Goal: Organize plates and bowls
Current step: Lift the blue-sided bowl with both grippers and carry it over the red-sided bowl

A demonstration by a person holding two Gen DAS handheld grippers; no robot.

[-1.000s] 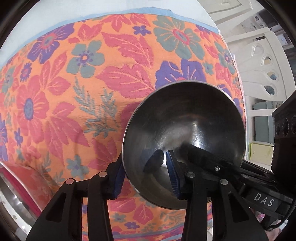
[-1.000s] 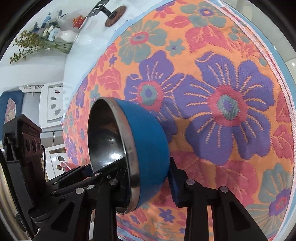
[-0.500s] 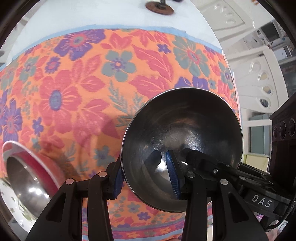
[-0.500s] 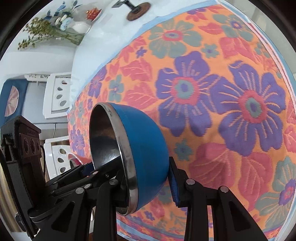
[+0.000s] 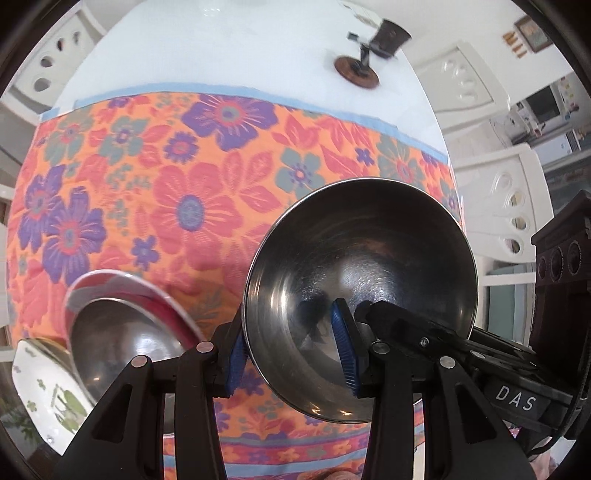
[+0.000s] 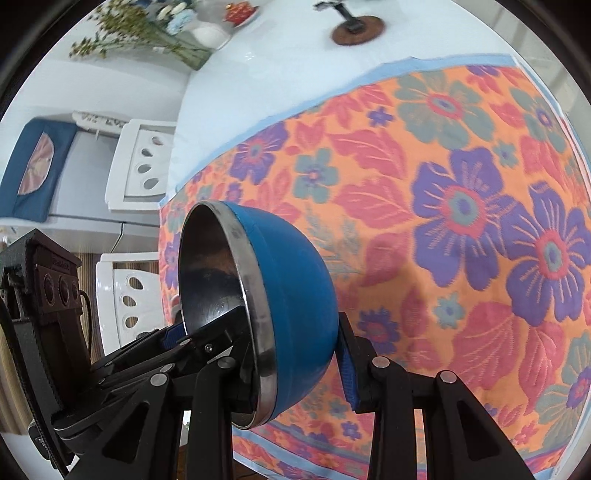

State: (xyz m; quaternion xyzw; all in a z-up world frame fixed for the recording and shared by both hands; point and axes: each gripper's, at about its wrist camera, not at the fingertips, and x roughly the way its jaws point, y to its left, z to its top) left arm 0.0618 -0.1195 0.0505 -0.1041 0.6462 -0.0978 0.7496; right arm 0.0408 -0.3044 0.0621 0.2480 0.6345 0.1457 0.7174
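Observation:
A blue bowl with a steel inside (image 5: pixel 362 280) (image 6: pixel 295 295) is held above the floral tablecloth, tilted on its side. My left gripper (image 5: pixel 291 354) is shut on its rim, one finger inside and one outside. My right gripper (image 6: pixel 295 365) is shut on the same bowl's rim from the other side; its body shows at the right of the left wrist view. A second steel bowl with a red outside (image 5: pixel 122 336) sits at lower left on a white floral plate (image 5: pixel 40 395).
The orange floral tablecloth (image 5: pixel 184 184) (image 6: pixel 443 184) covers the white table (image 5: pixel 221 48). A small brown stand (image 5: pixel 358 62) (image 6: pixel 354 26) is at the far side. A vase of flowers (image 6: pixel 170 33) stands far left. White chairs (image 5: pixel 498 206) (image 6: pixel 136 170) surround the table.
Both grippers have lifted and pulled back with the blue bowl. The red bowl and the white plate have come further into the left wrist view; more of the table's far side shows.

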